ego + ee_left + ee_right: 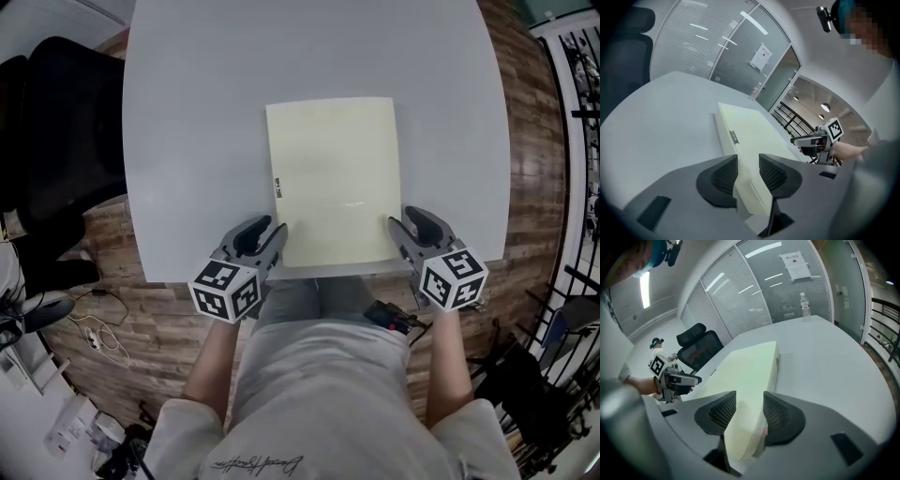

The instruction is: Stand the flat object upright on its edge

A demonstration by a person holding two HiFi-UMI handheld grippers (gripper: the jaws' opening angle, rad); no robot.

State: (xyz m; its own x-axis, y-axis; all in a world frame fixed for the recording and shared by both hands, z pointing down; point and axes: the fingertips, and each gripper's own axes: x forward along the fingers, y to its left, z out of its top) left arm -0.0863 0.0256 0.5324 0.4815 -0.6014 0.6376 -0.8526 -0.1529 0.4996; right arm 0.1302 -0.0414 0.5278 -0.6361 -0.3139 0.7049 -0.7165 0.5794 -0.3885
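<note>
open tabletop (pixel 187 141) ran left, right and beyond the flat board (pixel 333 178); a black chair (pixel 56 141) crowded its left edge.

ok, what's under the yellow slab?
Only the table shows: the slab lies flat on it, with bare tabletop all round its edges. Anything directly beneath is covered by the slab, so that cannot be told.

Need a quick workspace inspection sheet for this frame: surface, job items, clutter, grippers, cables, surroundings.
Surface: grey table, no spills seen.
Job's things: pale yellow flat slab, lying flat near the front edge.
Clutter: one bottle at the far edge.
Grippers: left gripper and right gripper open, each straddling a side edge of the slab near a front corner.
Cables: white leads on the floor, left.
Surroundings: black chair, wood floor, glass partitions.
</note>
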